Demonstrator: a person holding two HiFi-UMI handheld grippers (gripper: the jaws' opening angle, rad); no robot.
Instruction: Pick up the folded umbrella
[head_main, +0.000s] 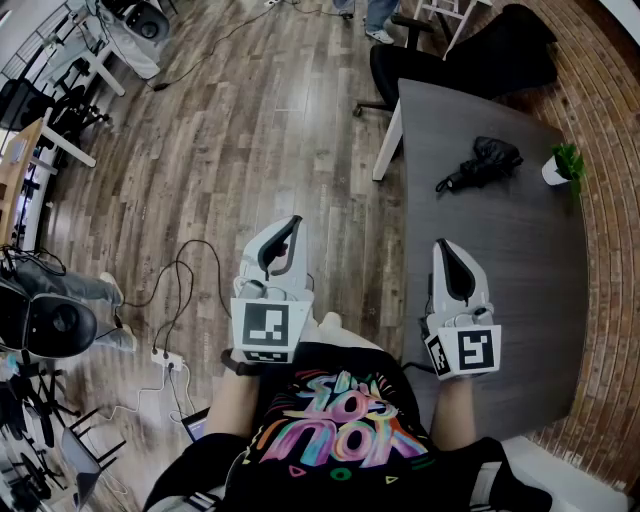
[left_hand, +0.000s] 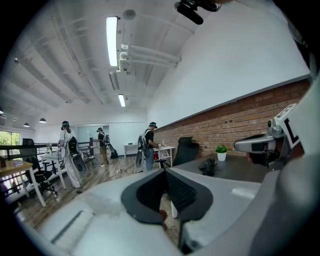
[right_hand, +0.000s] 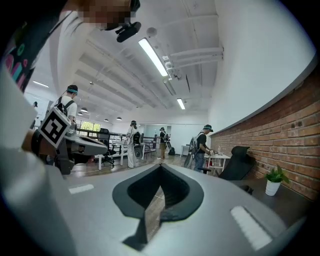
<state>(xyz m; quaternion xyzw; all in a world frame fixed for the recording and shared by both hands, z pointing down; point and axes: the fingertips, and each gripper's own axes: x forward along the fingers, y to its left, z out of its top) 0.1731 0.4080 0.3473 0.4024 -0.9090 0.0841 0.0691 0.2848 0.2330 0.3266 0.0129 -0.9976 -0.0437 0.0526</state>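
Both sets of jaws are pinched together on nothing. The left gripper (left_hand: 164, 171) hangs off the near-left side of the dark grey rectangular table (head_main: 520, 280), and the right gripper (right_hand: 161, 166) sits just over its near edge. Both are tucked by the person's chest, so I'd guess the reach hasn't begun. The black folded umbrella (head_main: 480, 163) lies flat toward the table's far end, well apart from both. Only container: a small white pot (head_main: 553, 172) holding a leafy green plant (head_main: 568, 157), at the table's far right corner.
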